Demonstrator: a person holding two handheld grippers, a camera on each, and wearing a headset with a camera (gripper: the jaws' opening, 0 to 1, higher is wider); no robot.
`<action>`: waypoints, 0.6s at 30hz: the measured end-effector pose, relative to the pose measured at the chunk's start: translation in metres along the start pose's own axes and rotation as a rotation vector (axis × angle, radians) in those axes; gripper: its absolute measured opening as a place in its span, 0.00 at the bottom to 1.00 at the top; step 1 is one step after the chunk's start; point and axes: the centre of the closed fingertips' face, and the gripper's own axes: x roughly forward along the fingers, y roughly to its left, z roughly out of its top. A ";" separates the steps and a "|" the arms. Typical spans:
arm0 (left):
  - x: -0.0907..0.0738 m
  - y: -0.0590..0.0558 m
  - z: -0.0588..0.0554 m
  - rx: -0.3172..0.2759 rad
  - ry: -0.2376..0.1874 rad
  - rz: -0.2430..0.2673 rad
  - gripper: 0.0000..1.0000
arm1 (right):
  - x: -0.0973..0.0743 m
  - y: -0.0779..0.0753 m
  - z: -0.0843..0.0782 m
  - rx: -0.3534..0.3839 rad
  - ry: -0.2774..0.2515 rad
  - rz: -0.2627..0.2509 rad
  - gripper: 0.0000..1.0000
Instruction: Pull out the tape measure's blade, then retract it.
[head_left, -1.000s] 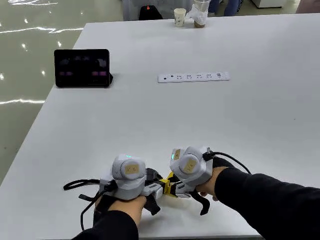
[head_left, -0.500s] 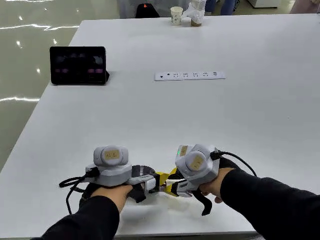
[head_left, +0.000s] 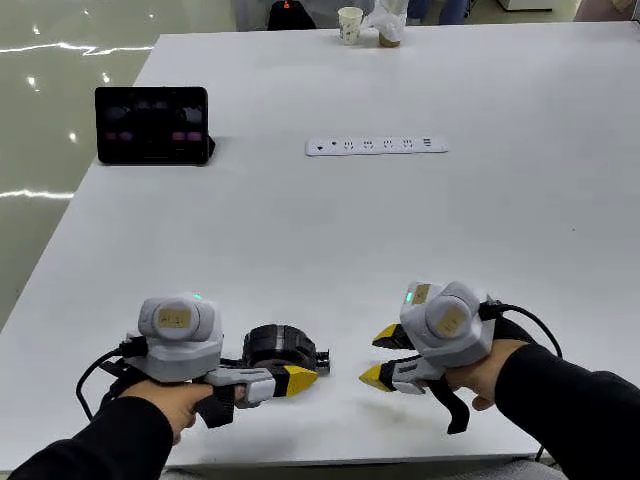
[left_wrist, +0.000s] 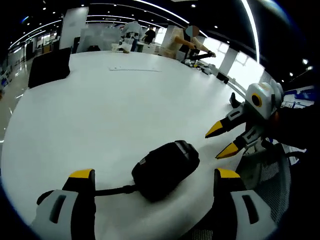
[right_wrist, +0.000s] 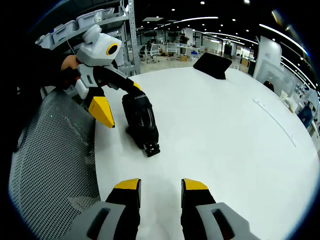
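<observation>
Now your left tool (left_wrist: 155, 174) gapes around the black tape measure (head_left: 279, 346) lying at the worktop's (head_left: 400, 230) near edge, your right tool (head_left: 380, 355) open and empty nearby, a far paper cup's (head_left: 349, 24) contents unseen.

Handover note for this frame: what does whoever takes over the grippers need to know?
Left gripper: open, jaws on either side of the tape measure, not touching it.
Right gripper: open, empty, pointing at the case's blade end, apart from it.
The tape measure lies on the table, no blade out.
Done: cannot tell if a pull happened.
Left, probably: clamp the case, draw the blade, retract.
</observation>
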 end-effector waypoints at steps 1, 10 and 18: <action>-0.002 0.003 0.002 -0.001 -0.009 0.001 0.96 | -0.002 -0.001 -0.002 0.004 -0.001 -0.003 0.30; -0.030 0.028 0.011 0.074 -0.057 -0.017 0.99 | -0.028 -0.013 -0.025 0.070 -0.020 -0.038 0.33; -0.051 0.041 0.021 0.095 -0.102 -0.003 0.99 | -0.054 -0.026 -0.052 0.085 -0.005 -0.065 0.39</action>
